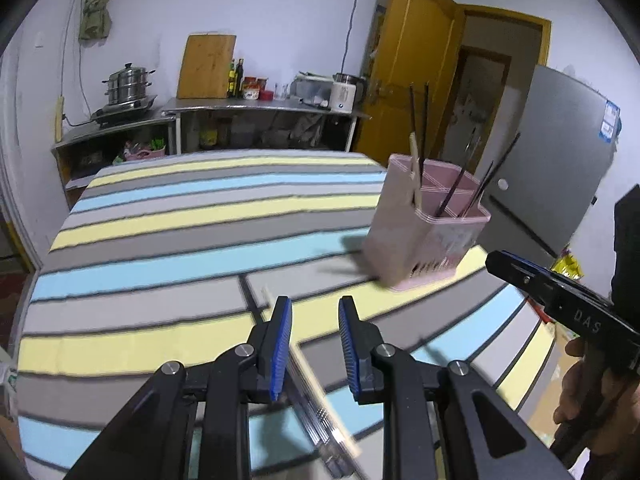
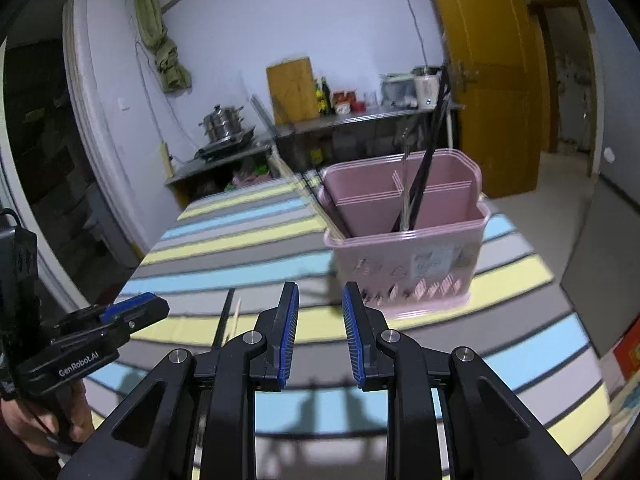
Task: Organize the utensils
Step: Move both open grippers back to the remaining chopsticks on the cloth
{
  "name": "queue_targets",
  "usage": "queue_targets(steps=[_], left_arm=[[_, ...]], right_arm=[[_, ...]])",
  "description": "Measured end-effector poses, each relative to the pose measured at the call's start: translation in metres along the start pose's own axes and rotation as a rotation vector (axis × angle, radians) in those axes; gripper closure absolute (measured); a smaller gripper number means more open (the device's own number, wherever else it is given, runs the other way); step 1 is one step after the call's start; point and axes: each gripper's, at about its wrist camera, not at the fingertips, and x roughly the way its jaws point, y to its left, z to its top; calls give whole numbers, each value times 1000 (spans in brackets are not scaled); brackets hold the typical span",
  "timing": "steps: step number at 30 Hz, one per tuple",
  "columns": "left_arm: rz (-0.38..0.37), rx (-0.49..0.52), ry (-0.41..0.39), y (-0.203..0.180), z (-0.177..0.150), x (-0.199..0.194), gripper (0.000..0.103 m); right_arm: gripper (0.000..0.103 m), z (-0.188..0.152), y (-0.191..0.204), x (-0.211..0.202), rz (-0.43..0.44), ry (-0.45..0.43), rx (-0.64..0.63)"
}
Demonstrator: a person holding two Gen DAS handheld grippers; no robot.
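A pink utensil holder [image 1: 424, 236] [image 2: 404, 248] stands on the striped tablecloth [image 1: 168, 248], with black chopsticks [image 1: 418, 120] [image 2: 428, 160] and a pale wooden one [image 1: 416, 172] upright in its compartments. My left gripper [image 1: 315, 312] is open over a wooden chopstick [image 1: 316, 384] and some clear-handled utensils [image 1: 322, 424] that lie on the cloth; nothing sits between its pads. My right gripper [image 2: 320, 304] is open and empty just in front of the holder. In the right wrist view the left gripper [image 2: 140, 306] hovers near a wooden chopstick [image 2: 236, 316] and a black one [image 2: 223, 316]. The right gripper [image 1: 516, 268] shows at the right edge of the left wrist view.
A steel counter [image 1: 264, 106] along the back wall carries a cutting board [image 1: 206, 66], bottles and a steamer pot [image 1: 126, 84]. A yellow door [image 1: 408, 76] and a grey fridge [image 1: 560, 152] stand to the right. The table's right edge runs close behind the holder.
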Motion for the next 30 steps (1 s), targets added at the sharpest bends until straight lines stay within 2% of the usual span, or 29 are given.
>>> queue_targets(steps=[6,13,22,30], left_arm=[[24,-62,66,23,-26,2,79],[23,-123,131,37,-39,15,79],[36,-191,174,50,-31,49,79],[51,-193,201,50,-22,82,79]], right_arm=[[79,-27,15,13,32,95,-17],[79,-42,29,23,60,157,-36],[79,-51,36,35,78,198,-43],[79,-54,34,44,83,219,-42]])
